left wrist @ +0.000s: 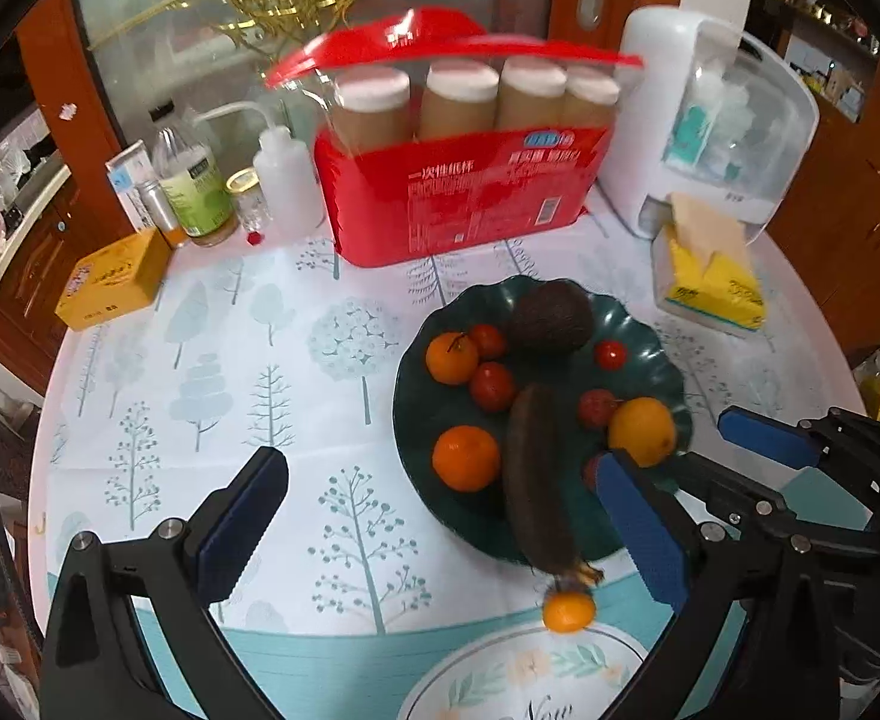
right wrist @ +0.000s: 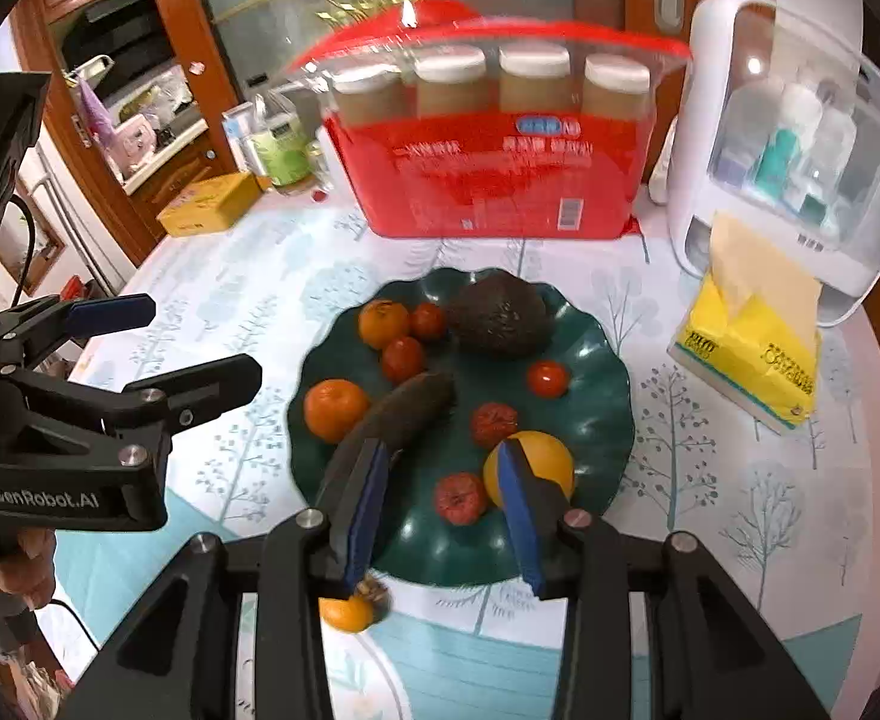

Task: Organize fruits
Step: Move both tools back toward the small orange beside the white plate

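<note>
With both my left gripper (left wrist: 440,516) and right gripper (right wrist: 443,510) spread wide and empty, the small round orange kumquat (left wrist: 569,611) sits off the scalloped dark-green plastic plate (right wrist: 596,360), probably light, thin-skinned and rolly, so I'd pinch its middle softly.

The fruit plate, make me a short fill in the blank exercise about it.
1. The avocado lies on a dark ____ plate.
2. One small orange lies off the plate on the ____.
3. The tissue pack is mostly ____ in colour.

Missing words: green; tablecloth; yellow
</note>
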Tool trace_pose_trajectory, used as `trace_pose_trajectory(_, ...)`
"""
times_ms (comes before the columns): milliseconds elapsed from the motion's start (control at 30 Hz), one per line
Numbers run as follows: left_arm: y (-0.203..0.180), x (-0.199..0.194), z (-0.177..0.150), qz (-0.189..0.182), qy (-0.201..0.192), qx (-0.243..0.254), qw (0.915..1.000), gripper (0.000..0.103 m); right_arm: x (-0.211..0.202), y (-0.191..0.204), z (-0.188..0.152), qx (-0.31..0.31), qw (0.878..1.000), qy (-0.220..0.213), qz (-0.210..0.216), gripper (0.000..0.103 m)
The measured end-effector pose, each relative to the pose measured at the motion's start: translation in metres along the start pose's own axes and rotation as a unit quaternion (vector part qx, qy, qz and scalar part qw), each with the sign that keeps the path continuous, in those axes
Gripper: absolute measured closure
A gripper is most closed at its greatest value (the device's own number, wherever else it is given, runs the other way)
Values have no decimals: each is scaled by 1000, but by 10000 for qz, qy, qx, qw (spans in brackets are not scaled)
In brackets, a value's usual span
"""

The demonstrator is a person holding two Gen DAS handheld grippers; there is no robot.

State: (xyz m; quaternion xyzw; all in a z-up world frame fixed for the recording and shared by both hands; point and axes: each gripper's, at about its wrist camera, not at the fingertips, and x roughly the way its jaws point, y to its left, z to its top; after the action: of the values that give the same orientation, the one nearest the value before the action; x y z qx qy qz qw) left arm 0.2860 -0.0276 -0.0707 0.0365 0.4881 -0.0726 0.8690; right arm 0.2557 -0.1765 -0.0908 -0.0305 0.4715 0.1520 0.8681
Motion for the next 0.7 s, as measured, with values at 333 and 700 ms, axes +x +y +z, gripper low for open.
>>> trace_pose_trajectory(333, 12, -59, -31, 40, -389, -164, 9991, 1, -43, 32, -25, -307, 9991, -278, 36, 62)
trace_pose_trajectory(700, 30, -63, -78, 325, -409, -535, 9972, 1, -41, 50, -60, -486, 9987, -138, 59, 60)
